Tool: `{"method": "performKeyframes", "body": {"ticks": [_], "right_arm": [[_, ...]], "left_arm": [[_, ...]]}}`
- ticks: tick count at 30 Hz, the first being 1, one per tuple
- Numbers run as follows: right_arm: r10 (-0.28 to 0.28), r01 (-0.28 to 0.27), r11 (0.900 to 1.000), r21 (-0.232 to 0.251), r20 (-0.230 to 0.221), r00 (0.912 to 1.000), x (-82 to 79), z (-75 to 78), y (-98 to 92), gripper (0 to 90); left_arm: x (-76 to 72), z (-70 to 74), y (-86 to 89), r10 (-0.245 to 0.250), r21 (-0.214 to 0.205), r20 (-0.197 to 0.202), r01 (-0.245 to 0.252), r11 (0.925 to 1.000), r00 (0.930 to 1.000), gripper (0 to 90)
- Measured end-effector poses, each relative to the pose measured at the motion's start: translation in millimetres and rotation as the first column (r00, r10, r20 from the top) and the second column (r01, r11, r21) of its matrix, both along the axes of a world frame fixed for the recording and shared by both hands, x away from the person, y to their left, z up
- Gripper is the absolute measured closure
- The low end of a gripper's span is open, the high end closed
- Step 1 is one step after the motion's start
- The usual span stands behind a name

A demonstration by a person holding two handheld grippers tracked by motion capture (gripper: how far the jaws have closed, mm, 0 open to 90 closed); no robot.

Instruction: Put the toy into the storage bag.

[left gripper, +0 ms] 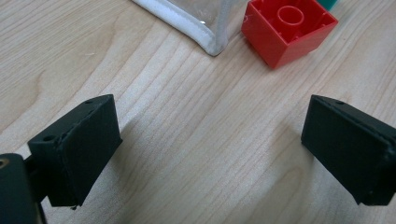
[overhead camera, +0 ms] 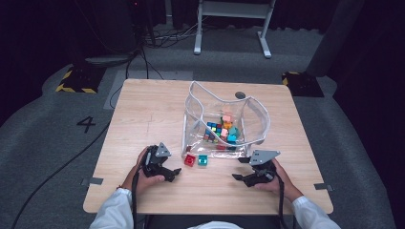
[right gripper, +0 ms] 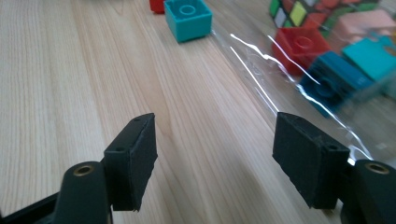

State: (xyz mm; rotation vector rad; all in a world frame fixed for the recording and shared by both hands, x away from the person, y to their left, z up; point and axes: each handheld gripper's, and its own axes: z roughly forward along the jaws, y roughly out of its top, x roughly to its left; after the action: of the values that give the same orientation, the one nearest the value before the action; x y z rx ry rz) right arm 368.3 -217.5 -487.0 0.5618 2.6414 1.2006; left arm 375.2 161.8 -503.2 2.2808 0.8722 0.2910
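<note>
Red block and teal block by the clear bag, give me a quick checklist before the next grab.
1. Left hand-held gripper open, nothing between jaws: ok.
2. Right hand-held gripper open, nothing between jaws: ok.
3. Red block lies clear of the bag's white edge: ok.
4. Teal block sits free on the table: ok.
5. Clear bag mouth open upward: ok.
6. Either gripper centred on a block: not ok.

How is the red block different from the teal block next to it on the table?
The red block is red, while the teal block is blue-green. In the high view the red block lies to the left, nearer the left gripper; the teal block lies to the right, nearer the right gripper. Both are small square toy bricks lying hollow side up on the wooden table, just outside the clear bag, and neither is held.
</note>
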Motion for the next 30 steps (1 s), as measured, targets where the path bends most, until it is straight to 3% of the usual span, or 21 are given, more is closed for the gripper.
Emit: {"method": "performKeyframes", "body": {"ticks": [10, 12, 13, 16, 20, 21, 30], "right_arm": [[0.039, -0.039, 0.9992, -0.003, 0.004, 0.9992, 6.5, -9.9, 51.3, 30.9], [0.07, -0.07, 0.9975, 0.004, 0.03, 0.9971, 9.7, -10.8, 61.2, 30.9], [0.058, -0.058, 0.9983, -0.003, 0.02, 0.9981, 9.1, -10.6, 65.1, 30.9], [0.063, -0.061, 0.9976, -0.033, 0.047, 0.997, 11.0, -12.3, 77.6, 30.8], [0.036, -0.036, 0.9993, -0.015, 0.042, 0.9985, 13.9, -11.2, 87.7, 30.7], [0.059, -0.059, 0.9982, -0.007, 0.079, 0.9951, 18.5, -11.3, 89.4, 30.6], [0.009, -0.008, 0.9999, -0.013, 0.066, 0.9978, 24.2, -12.5, 101.5, 30.2]], "left_arm": [[0.0, 0.0, 0.0, 0.0, 0.0, 0.002, 0.0, 1.0, 1.0, 4.6], [0.0, -0.1, 0.0, 0.001, -0.001, 0.001, -0.001, 1.0, 1.0, 4.6], [0.0, 0.0, 0.0, 0.001, 0.0, 0.0, -0.001, 1.0, 1.0, 4.6], [0.0, -0.1, 0.0, 0.001, 0.0, 0.001, -0.001, 1.0, 1.0, 4.6], [0.0, 0.0, 0.0, 0.0, 0.0, 0.0, 0.0, 1.0, 1.0, 4.6], [0.0, 0.0, 0.0, 0.0, 0.0, 0.0, 0.0, 1.0, 1.0, 4.6], [0.0, 0.0, 0.0, 0.0, 0.0, 0.0, 0.0, 1.0, 1.0, 4.6]]}}
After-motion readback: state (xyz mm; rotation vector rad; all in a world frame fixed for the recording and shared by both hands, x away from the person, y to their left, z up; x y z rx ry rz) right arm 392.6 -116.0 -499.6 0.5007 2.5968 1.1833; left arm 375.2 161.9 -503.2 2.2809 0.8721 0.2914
